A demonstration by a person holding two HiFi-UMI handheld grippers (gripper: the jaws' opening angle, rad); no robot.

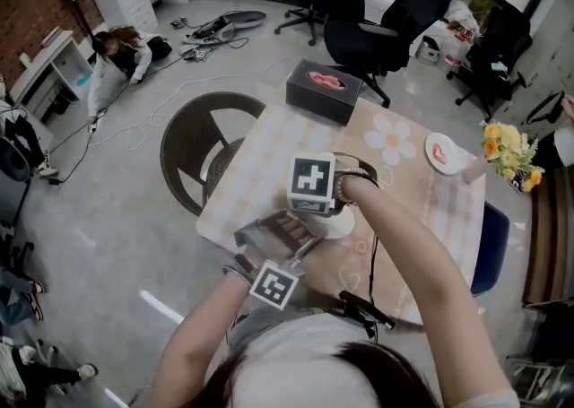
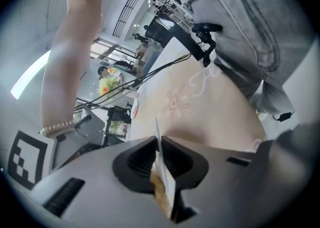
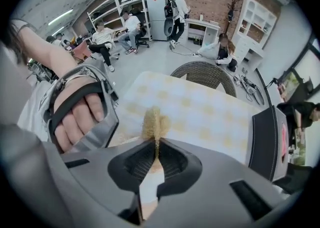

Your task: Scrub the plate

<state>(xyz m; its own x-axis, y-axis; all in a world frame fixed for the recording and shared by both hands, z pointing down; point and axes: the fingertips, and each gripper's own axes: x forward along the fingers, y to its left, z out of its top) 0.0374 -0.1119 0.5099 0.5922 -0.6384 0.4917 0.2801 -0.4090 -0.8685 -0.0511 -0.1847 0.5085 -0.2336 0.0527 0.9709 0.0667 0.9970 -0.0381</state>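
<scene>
Evidently this is a two-handed scrub done in the air near the front of the table (image 1: 269,142), not flat on the cloth. The left gripper (image 1: 299,234) has its jaws pinched together on the rim of the white plate (image 1: 343,225). In its own view the plate (image 2: 156,133) shows as a thin white edge running straight between the pads. My guess is that an edge hold like this keeps both faces free and stops the plate sliding under pressure.

The right gripper (image 1: 323,215) comes in from 12 o'clock of the left one, jaws clamped on a yellow sponge (image 3: 154,122). A tuft of sponge sticks out past the tips, so soft material rather than hard jaw would meet the plate (image 3: 146,195). From the left gripper (image 2: 159,161) view the sponge (image 2: 160,195) sits right against the plate's face, so rubbing seems under way. How much is already clean I cannot tell.

The grippers lie close together, the right gripper (image 3: 156,158) pointing past the person's left hand (image 3: 75,117), which suits short, controlled strokes.

From the plate, a black box (image 1: 323,91) lies at 12 o'clock, a small dish (image 1: 442,153) at 2 o'clock and a chair (image 1: 202,142) at 10 o'clock, all well apart from the work.
</scene>
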